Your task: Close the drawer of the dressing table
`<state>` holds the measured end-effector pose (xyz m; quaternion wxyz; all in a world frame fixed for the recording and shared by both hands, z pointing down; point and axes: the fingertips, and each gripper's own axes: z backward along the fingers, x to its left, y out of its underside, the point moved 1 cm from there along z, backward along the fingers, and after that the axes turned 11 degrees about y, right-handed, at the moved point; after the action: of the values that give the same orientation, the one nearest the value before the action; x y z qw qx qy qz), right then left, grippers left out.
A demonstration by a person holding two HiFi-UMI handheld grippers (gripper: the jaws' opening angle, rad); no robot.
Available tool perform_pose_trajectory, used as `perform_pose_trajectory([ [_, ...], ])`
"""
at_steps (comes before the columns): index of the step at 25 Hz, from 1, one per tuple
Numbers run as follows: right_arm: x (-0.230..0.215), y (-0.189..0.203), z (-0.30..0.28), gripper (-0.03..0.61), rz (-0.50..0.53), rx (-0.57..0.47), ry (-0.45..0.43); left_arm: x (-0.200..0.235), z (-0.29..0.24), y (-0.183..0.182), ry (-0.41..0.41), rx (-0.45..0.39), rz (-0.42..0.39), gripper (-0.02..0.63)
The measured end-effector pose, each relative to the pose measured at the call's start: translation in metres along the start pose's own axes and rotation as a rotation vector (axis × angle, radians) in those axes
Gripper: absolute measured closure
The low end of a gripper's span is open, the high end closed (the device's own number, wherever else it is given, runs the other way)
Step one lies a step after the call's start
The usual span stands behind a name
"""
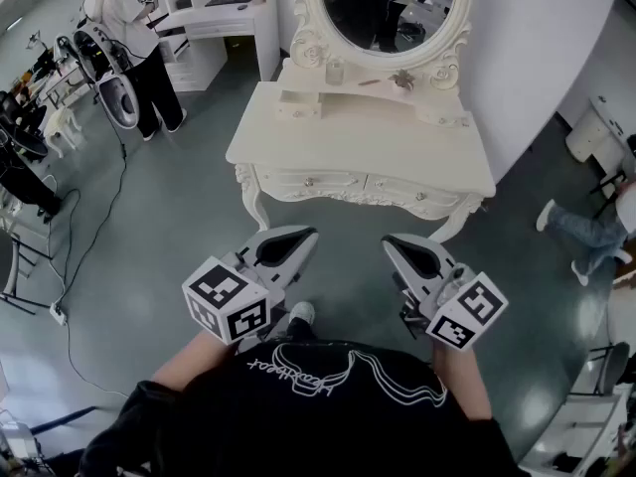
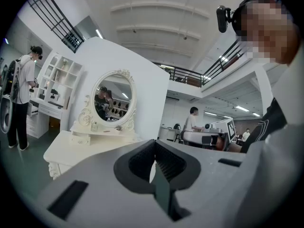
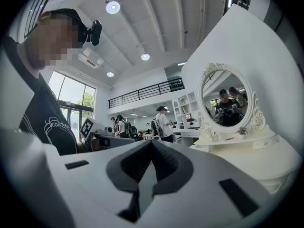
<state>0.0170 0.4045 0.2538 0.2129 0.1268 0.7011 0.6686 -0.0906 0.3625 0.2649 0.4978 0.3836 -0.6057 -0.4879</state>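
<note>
The white dressing table (image 1: 358,149) with an oval mirror (image 1: 390,8) stands ahead of me against a white wall. Its two front drawers (image 1: 310,181) (image 1: 417,196) look flush with the front, with no gap that I can make out. My left gripper (image 1: 306,234) and right gripper (image 1: 390,239) hover side by side over the floor, short of the table's front edge and touching nothing. Both are shut and empty. In the left gripper view the table (image 2: 66,144) lies beyond the left gripper (image 2: 155,142). In the right gripper view the table (image 3: 280,160) is to the right of the right gripper (image 3: 152,142).
A person with equipment (image 1: 124,28) stands at the back left near a white shelf unit (image 1: 214,18). A cable (image 1: 94,232) runs across the grey floor on the left. Another person's legs (image 1: 581,232) and white furniture (image 1: 596,132) are at the right. Small items (image 1: 402,80) sit on the table's raised shelf.
</note>
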Motion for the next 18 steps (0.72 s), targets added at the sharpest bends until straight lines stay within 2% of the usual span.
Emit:
perform_pose_trajectory([
  [10, 0.008, -0.007, 0.007, 0.575, 0.005, -0.013, -0.001, -0.011, 0.005, -0.008, -0.01, -0.001, -0.045, 0.611],
  [17, -0.013, 0.007, -0.007, 0.575, -0.021, 0.019, 0.07, 0.015, 0.005, -0.002, -0.073, -0.007, -0.044, 0.606],
  [18, -0.016, 0.01, -0.01, 0.575, -0.025, 0.024, 0.071, 0.022, 0.005, 0.001, -0.082, -0.001, -0.038, 0.583],
])
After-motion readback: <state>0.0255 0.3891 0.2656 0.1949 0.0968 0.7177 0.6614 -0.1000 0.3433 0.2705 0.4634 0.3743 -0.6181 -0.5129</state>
